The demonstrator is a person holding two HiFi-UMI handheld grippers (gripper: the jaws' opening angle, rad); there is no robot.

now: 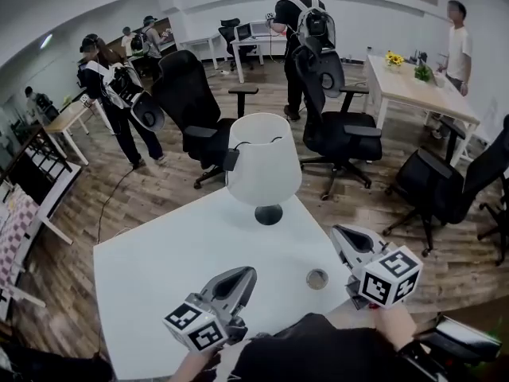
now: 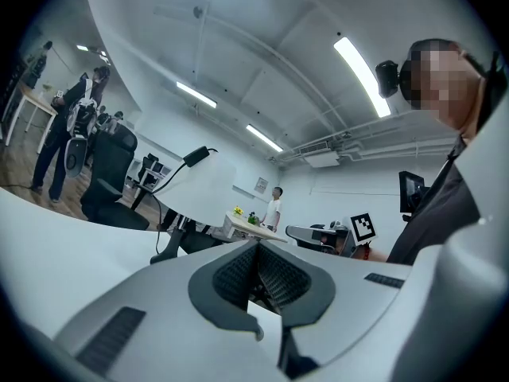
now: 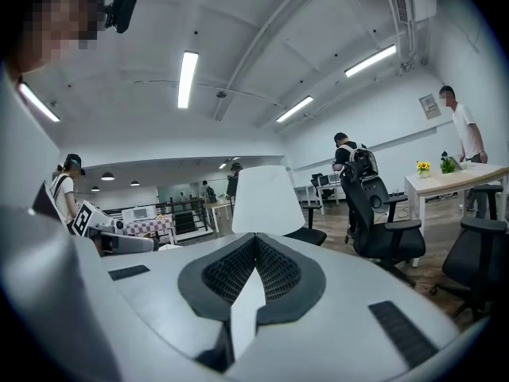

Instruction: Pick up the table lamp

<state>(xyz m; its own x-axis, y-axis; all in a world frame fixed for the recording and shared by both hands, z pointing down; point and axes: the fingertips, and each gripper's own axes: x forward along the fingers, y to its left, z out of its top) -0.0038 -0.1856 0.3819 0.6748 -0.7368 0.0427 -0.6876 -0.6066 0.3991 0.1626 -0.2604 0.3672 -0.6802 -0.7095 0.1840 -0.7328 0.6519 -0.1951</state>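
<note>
A table lamp with a white shade [image 1: 263, 161] and a dark round base [image 1: 269, 214] stands upright near the far edge of the white table [image 1: 159, 277]. A black cord runs from its shade. The lamp also shows in the left gripper view [image 2: 208, 188] and the right gripper view [image 3: 266, 200]. My left gripper [image 1: 243, 274] is shut and empty at the near left, well short of the lamp. My right gripper [image 1: 340, 234] is shut and empty at the near right, also apart from the lamp.
A small round metal disc [image 1: 317, 278] lies on the table between the grippers. Black office chairs [image 1: 342, 126] stand just beyond the table's far edge. Several people stand farther back among other white tables [image 1: 413, 92].
</note>
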